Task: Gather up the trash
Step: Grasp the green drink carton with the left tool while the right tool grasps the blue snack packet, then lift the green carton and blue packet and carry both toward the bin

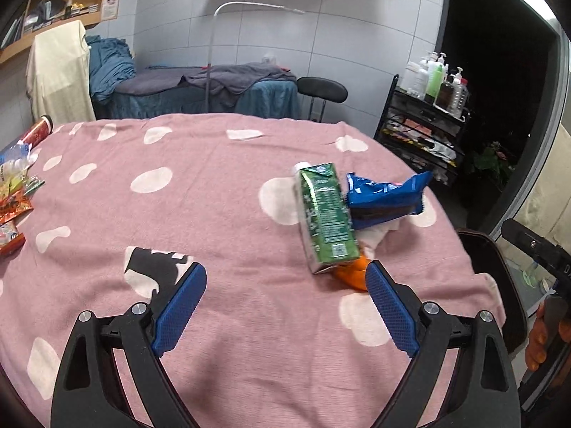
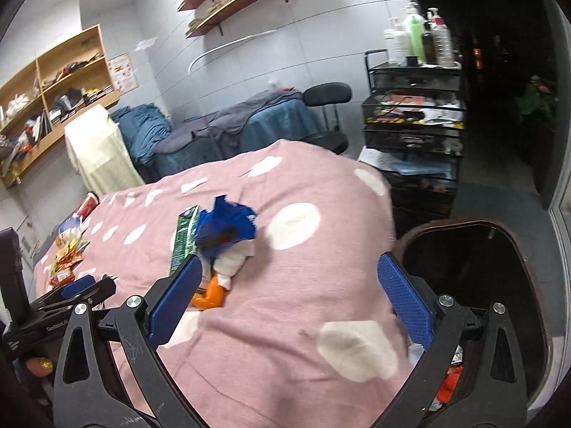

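A green drink carton lies on the pink spotted cloth, next to a blue snack wrapper, white tissue and an orange peel. My left gripper is open and empty, its right pad close to the peel. In the right wrist view the same pile shows: carton, blue wrapper, tissue, orange peel. My right gripper is open and empty above the cloth edge, its left pad beside the pile. A dark bin holding some trash stands at the right.
More wrappers and a red can lie at the table's far left. A black trolley with bottles stands behind, next to a stool and a covered bed. The left gripper shows in the right wrist view.
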{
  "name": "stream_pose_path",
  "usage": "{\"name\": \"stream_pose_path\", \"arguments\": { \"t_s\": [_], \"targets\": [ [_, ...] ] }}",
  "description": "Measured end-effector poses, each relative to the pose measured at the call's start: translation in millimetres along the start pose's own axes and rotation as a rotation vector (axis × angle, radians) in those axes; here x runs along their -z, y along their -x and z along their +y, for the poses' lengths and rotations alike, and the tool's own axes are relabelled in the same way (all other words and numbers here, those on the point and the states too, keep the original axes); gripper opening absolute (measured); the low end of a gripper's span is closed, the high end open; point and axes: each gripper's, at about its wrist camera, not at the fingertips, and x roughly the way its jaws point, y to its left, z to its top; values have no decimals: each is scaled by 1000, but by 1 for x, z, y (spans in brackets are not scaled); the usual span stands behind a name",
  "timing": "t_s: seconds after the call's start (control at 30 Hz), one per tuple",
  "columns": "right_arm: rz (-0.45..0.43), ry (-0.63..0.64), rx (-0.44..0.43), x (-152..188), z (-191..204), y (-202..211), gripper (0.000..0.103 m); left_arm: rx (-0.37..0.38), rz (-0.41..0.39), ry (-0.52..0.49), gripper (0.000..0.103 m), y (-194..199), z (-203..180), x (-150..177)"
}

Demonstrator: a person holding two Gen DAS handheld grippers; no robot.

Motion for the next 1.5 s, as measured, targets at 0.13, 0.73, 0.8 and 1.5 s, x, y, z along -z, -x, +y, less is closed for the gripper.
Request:
{"name": "stream_pose_path", "arguments": {
  "t_s": [0.13,0.73,0.8,1.5],
  "targets": [
    [45,20,-20,-1,13,-20,97,0,33,-17,87,-10,3,0],
    [70,44,20,-7,14,-39,97,81,291,-2,74,-115,-31,-37],
    [73,54,16,-8,15,-41,97,76,327,1,68,-128,-33,-38],
    [189,352,-87,-37,61,-127,86,75,91,129,50,-47,6,-22]
  ]
}}
